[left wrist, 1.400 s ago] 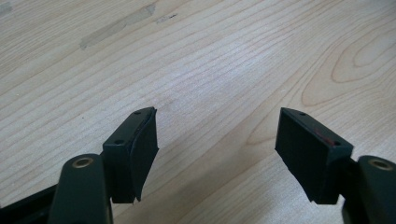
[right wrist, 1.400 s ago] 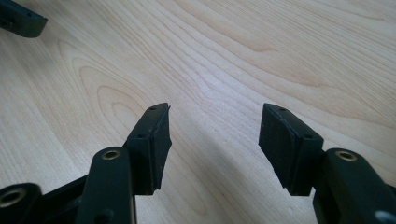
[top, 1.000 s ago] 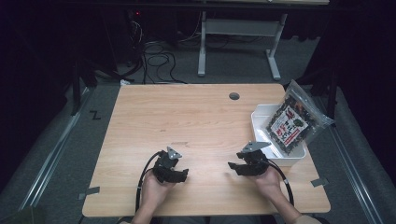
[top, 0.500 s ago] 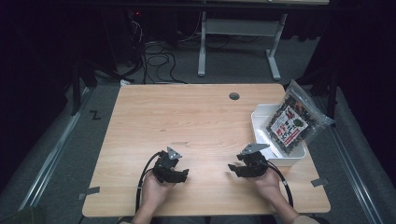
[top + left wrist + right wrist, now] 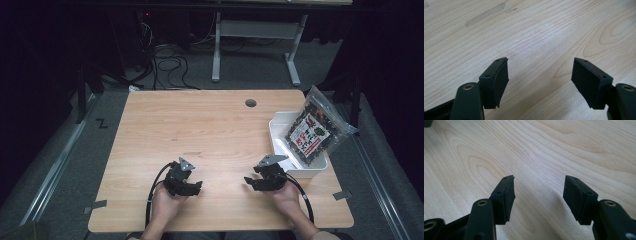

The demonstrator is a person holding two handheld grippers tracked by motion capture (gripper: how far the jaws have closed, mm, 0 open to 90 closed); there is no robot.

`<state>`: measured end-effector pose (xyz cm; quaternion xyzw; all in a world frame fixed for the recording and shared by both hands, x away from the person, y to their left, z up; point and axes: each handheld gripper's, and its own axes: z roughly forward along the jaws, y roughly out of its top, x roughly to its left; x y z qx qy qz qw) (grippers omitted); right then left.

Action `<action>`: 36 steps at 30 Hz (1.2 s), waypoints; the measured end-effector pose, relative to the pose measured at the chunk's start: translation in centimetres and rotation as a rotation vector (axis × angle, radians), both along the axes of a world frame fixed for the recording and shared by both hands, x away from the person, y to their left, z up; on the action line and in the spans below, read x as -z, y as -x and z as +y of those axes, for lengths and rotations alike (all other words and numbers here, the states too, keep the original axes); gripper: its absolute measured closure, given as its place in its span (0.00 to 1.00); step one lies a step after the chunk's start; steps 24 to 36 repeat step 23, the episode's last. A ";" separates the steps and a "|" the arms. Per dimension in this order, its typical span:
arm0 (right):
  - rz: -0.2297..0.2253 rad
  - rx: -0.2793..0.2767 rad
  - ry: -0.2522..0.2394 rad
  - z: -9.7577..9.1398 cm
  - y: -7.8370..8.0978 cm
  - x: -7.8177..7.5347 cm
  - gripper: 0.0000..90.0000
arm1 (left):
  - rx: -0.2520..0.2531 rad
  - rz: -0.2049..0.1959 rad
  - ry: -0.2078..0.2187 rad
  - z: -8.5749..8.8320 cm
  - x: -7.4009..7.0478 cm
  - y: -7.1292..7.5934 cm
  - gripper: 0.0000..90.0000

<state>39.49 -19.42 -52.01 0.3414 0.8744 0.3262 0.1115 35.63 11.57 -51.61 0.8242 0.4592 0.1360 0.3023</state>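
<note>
A person's hands hold two black grippers low over the near part of a light wooden table (image 5: 210,130). My left gripper (image 5: 196,188) sits at the front left, pointing right toward the table's middle. In the left gripper view it (image 5: 540,75) is open, with bare wood between its pads. My right gripper (image 5: 250,181) rests at the front right, pointing left toward the other one. Its own view shows the right gripper (image 5: 538,192) open as well, nothing between the pads. A clear bag with dark contents and a red-and-white label (image 5: 312,131) leans in a white tray (image 5: 280,122) at the right edge.
A round cable hole (image 5: 250,103) is in the table near its far edge. Black cables (image 5: 152,192) trail from each gripper toward the front edge. Beyond the table stand a desk frame (image 5: 255,45) and loose cables on the floor (image 5: 167,62).
</note>
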 end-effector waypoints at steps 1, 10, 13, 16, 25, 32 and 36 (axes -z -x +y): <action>0.004 0.000 0.003 0.0 0.1 0.1 0.48 | 0.000 -0.001 0.002 0.0 0.0 0.0 0.34; -0.003 -0.008 -0.009 0.0 0.3 0.2 0.48 | 0.000 -0.005 0.003 0.0 -0.1 0.1 0.34; 0.003 0.002 -0.018 0.0 0.4 0.2 0.47 | -0.003 -0.004 0.007 0.0 -0.1 0.1 0.34; 0.003 -0.002 -0.010 0.0 0.4 0.3 0.47 | -0.002 -0.002 0.006 -0.1 -0.1 0.0 0.34; -0.008 -0.007 -0.013 -0.1 0.4 0.2 0.47 | -0.002 -0.003 0.006 0.0 -0.1 0.0 0.34; -0.008 -0.007 -0.013 -0.1 0.4 0.2 0.47 | -0.002 -0.003 0.006 0.0 -0.1 0.0 0.34; -0.008 -0.007 -0.013 -0.1 0.4 0.2 0.47 | -0.002 -0.003 0.006 0.0 -0.1 0.0 0.34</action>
